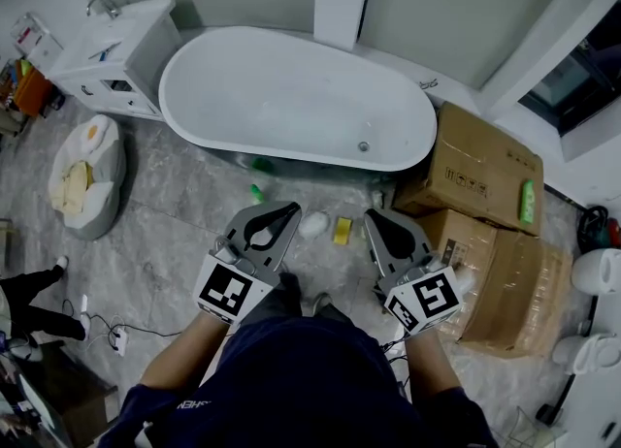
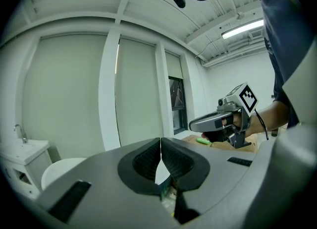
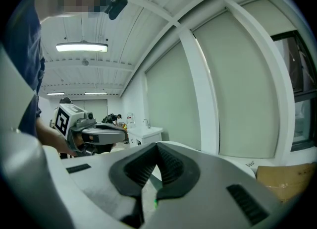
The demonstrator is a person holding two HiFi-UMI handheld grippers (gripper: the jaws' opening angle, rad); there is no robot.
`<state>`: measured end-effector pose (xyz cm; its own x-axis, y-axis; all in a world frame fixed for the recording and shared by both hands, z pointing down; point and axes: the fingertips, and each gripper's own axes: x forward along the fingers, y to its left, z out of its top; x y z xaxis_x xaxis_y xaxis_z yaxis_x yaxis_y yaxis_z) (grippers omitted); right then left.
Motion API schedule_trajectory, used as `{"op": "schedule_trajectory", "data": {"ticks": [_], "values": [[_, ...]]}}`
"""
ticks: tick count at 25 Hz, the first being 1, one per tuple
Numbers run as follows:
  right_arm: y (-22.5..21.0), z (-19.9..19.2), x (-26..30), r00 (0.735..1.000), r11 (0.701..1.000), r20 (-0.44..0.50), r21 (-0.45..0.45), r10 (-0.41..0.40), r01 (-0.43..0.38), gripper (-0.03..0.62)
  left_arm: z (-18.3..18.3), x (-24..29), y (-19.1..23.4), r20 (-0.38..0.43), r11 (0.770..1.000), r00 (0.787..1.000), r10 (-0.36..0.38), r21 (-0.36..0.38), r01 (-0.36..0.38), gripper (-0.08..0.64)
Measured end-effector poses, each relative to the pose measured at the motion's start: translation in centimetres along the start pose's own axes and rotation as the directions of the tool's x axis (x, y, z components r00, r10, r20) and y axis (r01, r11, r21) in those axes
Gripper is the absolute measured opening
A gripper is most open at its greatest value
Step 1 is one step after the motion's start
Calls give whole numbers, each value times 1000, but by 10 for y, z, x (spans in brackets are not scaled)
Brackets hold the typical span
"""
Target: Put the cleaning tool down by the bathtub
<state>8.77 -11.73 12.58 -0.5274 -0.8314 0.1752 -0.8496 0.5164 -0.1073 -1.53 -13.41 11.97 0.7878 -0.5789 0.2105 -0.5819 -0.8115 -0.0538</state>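
A white bathtub (image 1: 291,97) stands along the far wall. On the floor before it lie a white cloth-like lump (image 1: 313,224), a yellow sponge (image 1: 343,231) and a small green bottle (image 1: 257,191). My left gripper (image 1: 293,207) hovers just left of the white lump, and in its own view the left gripper (image 2: 160,141) is shut with nothing between the pads. My right gripper (image 1: 373,214) hangs just right of the sponge. Its own view shows the right gripper (image 3: 157,146) shut and empty too. Both are held above the floor, pointing towards the tub.
Cardboard boxes (image 1: 485,242) are stacked at the right, with a green bottle (image 1: 527,201) on top. A white sink cabinet (image 1: 121,53) stands at the far left and a filled bag (image 1: 87,175) lies below it. A toilet (image 1: 597,272) stands at the right edge.
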Motion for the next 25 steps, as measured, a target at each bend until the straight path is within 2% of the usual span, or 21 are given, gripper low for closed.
{"op": "schedule_trajectory", "data": {"ticks": [6, 18, 25], "values": [[7, 2, -12, 1000, 1000, 14, -6, 20, -20, 3, 8, -2, -18, 2, 1000, 1000, -4, 7, 4, 34], [28, 3, -62, 995, 996, 40, -21, 88, -87, 3, 18, -31, -66, 5, 998, 998, 68, 15, -68, 34], [36, 3, -71, 995, 995, 34, -19, 99, -98, 3, 23, -41, -72, 14, 997, 997, 73, 35, -73, 32]]}}
